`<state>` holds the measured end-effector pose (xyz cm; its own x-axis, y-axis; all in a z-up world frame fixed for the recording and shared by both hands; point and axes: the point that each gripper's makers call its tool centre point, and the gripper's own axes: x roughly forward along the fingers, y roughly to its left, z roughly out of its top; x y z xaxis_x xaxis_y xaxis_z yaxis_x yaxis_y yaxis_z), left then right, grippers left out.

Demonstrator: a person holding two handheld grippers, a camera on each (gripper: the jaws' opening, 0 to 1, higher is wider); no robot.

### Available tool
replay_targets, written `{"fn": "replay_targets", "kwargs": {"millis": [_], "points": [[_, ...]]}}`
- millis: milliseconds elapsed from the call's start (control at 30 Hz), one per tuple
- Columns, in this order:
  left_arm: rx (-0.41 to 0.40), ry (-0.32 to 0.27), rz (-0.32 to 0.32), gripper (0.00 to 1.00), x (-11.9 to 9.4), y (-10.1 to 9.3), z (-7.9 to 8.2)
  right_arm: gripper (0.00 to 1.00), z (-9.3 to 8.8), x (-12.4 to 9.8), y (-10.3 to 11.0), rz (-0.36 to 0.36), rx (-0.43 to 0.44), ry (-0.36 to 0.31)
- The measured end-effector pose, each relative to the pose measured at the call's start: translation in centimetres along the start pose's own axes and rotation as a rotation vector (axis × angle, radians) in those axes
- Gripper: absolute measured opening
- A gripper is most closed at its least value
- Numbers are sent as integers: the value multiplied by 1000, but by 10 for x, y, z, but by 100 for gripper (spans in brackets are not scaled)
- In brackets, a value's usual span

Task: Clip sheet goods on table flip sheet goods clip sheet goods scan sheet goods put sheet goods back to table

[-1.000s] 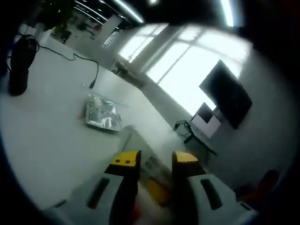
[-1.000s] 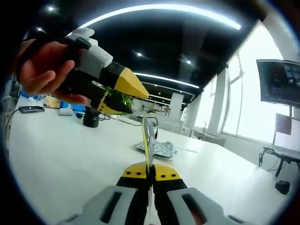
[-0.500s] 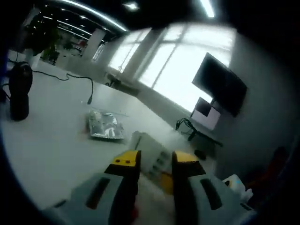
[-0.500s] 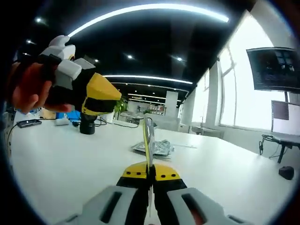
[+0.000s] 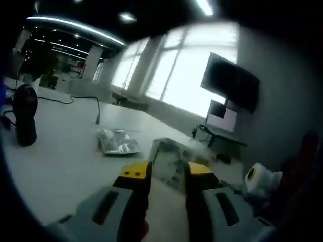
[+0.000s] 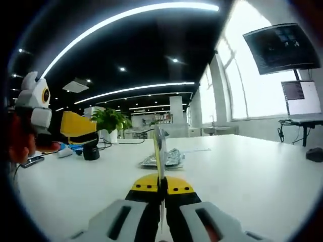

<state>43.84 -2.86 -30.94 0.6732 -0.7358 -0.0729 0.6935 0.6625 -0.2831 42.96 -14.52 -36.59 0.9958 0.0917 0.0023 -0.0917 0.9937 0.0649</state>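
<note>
both grippers (image 6: 161, 182): yellow jaw tips, grey bodies (black slots).

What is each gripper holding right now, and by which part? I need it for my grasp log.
The right gripper is shut on a silvery sheet packet, pinching its lower edge so it stands edge-on. The left gripper is open and holds nothing.

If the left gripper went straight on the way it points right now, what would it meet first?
Most likely the silvery sheet pack standing edge-up just beyond the left gripper, whose jaws are open. The right gripper is shut on that pack. Depth is hard to judge, so contact may need some travel.
</note>
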Motion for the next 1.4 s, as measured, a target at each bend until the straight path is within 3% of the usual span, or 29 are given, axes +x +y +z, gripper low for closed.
{"fn": "replay_targets", "kwargs": {"millis": [133, 467, 667, 833, 1100, 1233, 1400], "points": [[74, -34, 25, 19, -2, 2, 3, 0, -2, 3, -3, -3, 36, 0], [193, -30, 74, 18, -5, 14, -13, 0, -8, 4, -9, -14, 139, 16], [191, -29, 112, 18, -9, 33, -31, 0, -15, 6, -10, -12, 211, 46], [210, -33, 153, 18, -13, 46, -40, 0, -17, 6, -9, -10, 223, 53], [222, -9, 169, 18, -16, 63, -63, 0, -18, 6, -10, -12, 236, 58], [215, -45, 143, 18, -18, 59, -57, 0, -19, 8, -11, -20, 239, 60], [235, -44, 138, 18, -15, 61, -57, 0, -20, 7, -13, -24, 255, 60]]}}
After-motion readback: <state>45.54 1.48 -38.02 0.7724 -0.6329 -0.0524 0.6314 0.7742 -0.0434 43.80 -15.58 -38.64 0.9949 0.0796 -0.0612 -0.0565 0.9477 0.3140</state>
